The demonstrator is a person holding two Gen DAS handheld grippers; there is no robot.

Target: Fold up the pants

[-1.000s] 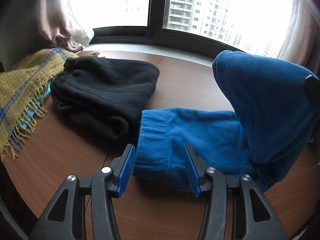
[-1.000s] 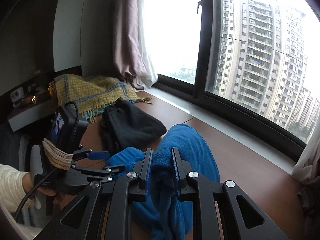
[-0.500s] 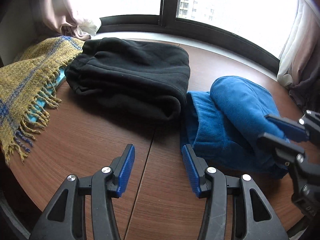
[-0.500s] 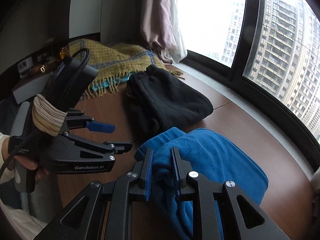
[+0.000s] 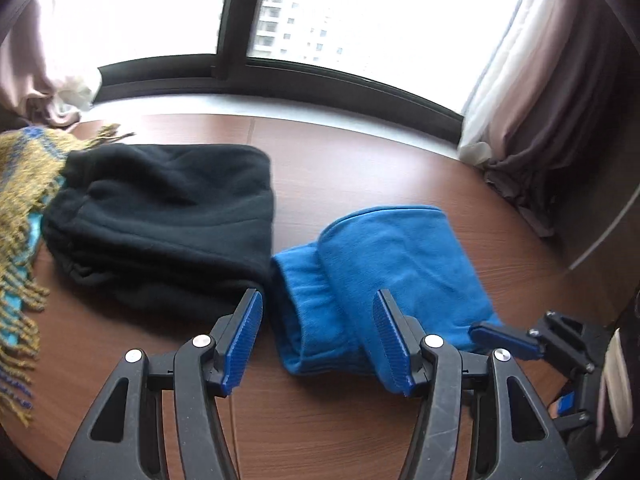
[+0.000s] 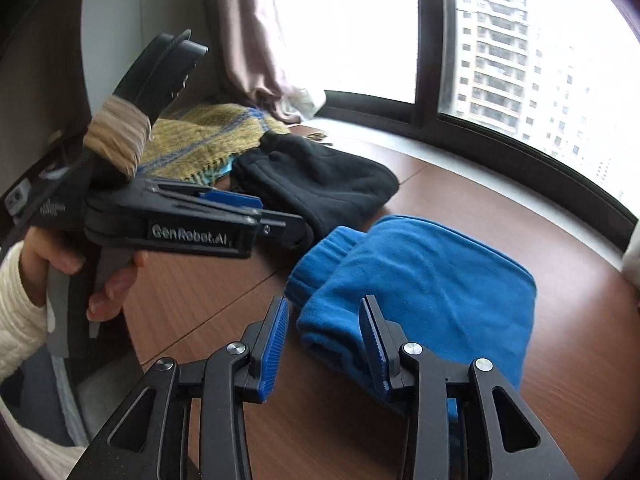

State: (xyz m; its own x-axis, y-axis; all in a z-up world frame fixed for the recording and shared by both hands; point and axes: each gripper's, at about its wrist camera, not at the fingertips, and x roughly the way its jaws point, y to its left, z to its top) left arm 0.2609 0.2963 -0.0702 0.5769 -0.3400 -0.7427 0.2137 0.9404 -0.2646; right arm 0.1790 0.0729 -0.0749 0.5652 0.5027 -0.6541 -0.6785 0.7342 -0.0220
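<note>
The blue fleece pants [image 5: 392,272] lie folded over on the brown table [image 5: 360,168], waistband towards the left. My left gripper [image 5: 318,340] hovers over their near left edge with its jaws opening and no cloth pinched between the pads. A fingertip [image 5: 500,338] of the right gripper shows at the pants' near right corner. In the right wrist view my right gripper [image 6: 324,344] has its jaws opening. The near corner of the blue pants [image 6: 420,280] sits loose between them. The left gripper [image 6: 276,216] is held in a hand [image 6: 112,276].
Folded black pants [image 5: 168,220] lie just left of the blue ones, touching them. A yellow fringed scarf [image 5: 24,168] lies at the table's far left. Curtains [image 5: 532,120] hang at the right by the window. The table's round edge [image 6: 160,352] runs close below both grippers.
The right gripper lowered the lifted blue fold onto the pants and its jaws parted off the cloth. The left gripper drew back, swung right towards the blue pants, and widened.
</note>
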